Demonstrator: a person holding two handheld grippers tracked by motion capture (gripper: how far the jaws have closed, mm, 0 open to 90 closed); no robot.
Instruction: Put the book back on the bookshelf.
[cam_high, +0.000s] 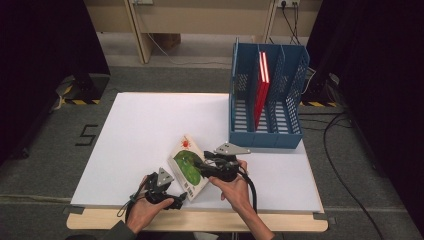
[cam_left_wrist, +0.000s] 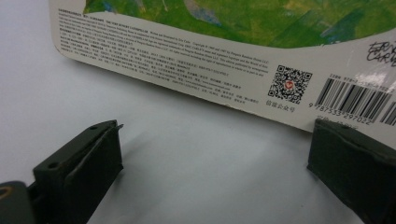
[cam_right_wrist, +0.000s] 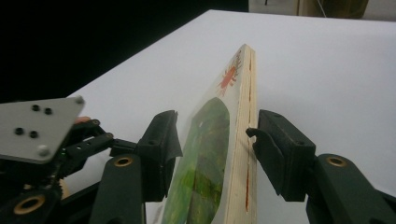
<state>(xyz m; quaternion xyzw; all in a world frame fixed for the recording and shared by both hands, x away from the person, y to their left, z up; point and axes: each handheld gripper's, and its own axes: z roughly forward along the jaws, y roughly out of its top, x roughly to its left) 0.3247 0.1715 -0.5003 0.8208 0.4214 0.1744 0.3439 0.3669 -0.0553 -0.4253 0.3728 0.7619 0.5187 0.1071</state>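
**Picture book at near edge, both grippers on station**

Left gripper (cam_high: 176, 200): at the near edge of the white tabletop (cam_high: 145, 125), left of centre. Jaws wide apart, holding nothing; one tip sits right by the book's barcode corner, contact cannot be confirmed.

Picture book (cam_high: 189, 166): green-covered, tilted up off the tabletop near the middle of the near edge, just right of the left gripper.

Right gripper (cam_high: 200, 164): jaws apart, one on each side of the raised book, close to both faces; firm clamping cannot be confirmed.

Blue file rack (cam_high: 295, 75): upright at the far right corner. A red book (cam_high: 262, 85) stands in a middle compartment.
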